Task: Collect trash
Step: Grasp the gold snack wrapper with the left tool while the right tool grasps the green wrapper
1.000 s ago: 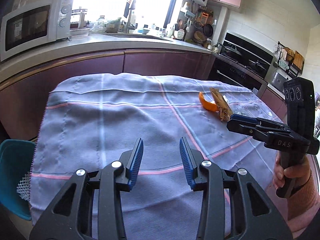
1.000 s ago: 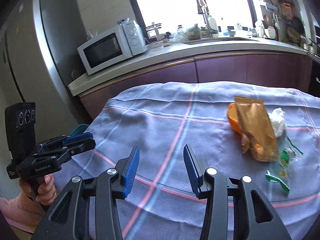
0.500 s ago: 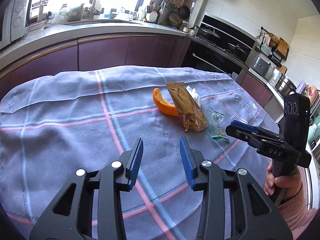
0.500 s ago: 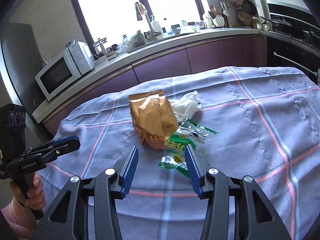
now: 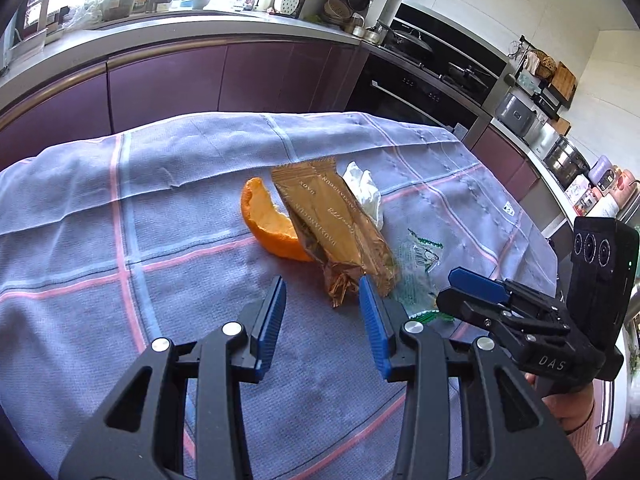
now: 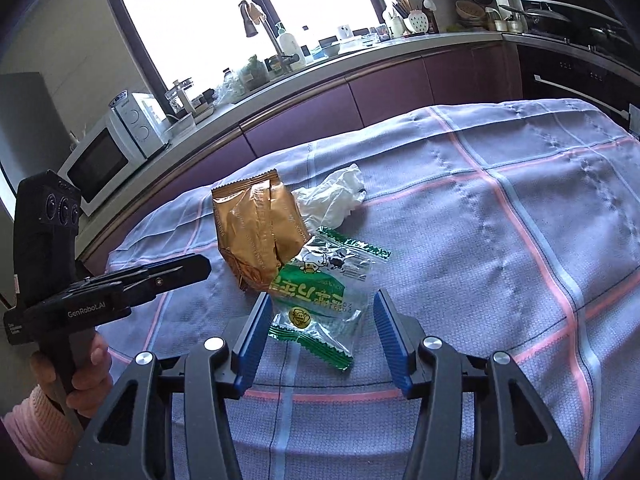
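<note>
A pile of trash lies on the checked cloth: an orange peel (image 5: 267, 227), a gold snack bag (image 5: 340, 232) (image 6: 256, 228), a crumpled white tissue (image 5: 365, 190) (image 6: 332, 196) and clear green-printed wrappers (image 6: 320, 292) (image 5: 420, 258). My left gripper (image 5: 322, 320) is open, its fingertips just short of the gold bag's crumpled end. My right gripper (image 6: 320, 332) is open with a green wrapper lying between its fingers. Each gripper also shows from the side in the other's view, the right one (image 5: 480, 300) and the left one (image 6: 160, 276).
The table carries a blue-grey cloth with pink lines (image 5: 160, 216). Behind it run purple cabinets under a countertop (image 5: 200, 24) with a sink, bottles and utensils. A microwave (image 6: 116, 152) stands at the left, an oven and hob (image 5: 424, 76) at the right.
Both grippers have closed in on the trash pile. The left has swung right toward the gold bag; the right has come down so the green wrapper sits between its fingers. Both stay open.
</note>
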`<state>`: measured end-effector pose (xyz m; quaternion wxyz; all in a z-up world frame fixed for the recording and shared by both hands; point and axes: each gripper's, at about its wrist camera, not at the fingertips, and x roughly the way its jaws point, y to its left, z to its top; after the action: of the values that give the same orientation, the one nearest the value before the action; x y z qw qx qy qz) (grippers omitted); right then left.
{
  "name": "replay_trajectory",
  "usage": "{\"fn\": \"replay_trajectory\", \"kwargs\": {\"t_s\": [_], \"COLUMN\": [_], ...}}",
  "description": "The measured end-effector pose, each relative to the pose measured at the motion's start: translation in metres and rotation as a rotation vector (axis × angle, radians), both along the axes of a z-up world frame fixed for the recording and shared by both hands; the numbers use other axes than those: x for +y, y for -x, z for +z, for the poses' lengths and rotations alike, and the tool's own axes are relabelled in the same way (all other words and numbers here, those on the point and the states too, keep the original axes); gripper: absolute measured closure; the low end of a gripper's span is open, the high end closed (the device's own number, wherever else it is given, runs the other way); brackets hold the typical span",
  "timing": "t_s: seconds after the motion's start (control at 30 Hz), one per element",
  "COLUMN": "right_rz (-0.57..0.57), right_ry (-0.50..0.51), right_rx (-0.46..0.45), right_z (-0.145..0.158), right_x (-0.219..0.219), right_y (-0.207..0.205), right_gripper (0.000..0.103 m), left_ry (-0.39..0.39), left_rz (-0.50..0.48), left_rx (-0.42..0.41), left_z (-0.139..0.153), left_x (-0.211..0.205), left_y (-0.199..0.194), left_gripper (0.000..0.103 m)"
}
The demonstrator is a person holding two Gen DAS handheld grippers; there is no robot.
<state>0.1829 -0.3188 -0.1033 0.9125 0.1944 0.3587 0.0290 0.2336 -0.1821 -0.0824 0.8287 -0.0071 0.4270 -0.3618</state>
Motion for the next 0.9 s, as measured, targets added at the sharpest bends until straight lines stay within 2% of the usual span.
{"fn": "replay_trajectory", "kwargs": {"t_s": [0.37, 0.4, 0.43, 0.53, 0.9], "right_rz": [0.017, 0.021, 0.020, 0.021, 0.022], "right_ry": [0.014, 0.017, 0.021, 0.020, 0.016], "right_rx": [0.033, 0.038, 0.046, 0.053, 0.031], "right_z": [-0.002, -0.002, -0.003, -0.004, 0.000], "right_x": [0.005, 0.006, 0.007, 0.007, 0.006], "right_y": [-0.014, -0.016, -0.018, -0.019, -0.007], "right_gripper": [0.047, 0.048, 0.048, 0.050, 0.071], "left_ry": [0.014, 0.018, 0.020, 0.025, 0.029], "left_rz": [-0.023, -0.025, -0.026, -0.030, -0.044], "left_rx": [0.070, 0.079, 0.086, 0.091, 0.051], "left_z": [-0.009, -0.011, -0.012, -0.013, -0.006], "left_x": [-0.025, -0.027, -0.028, -0.030, -0.026], "left_y": [-0.020, -0.022, -0.023, -0.024, -0.012], "left_gripper": [0.061, 0.063, 0.070, 0.071, 0.077]}}
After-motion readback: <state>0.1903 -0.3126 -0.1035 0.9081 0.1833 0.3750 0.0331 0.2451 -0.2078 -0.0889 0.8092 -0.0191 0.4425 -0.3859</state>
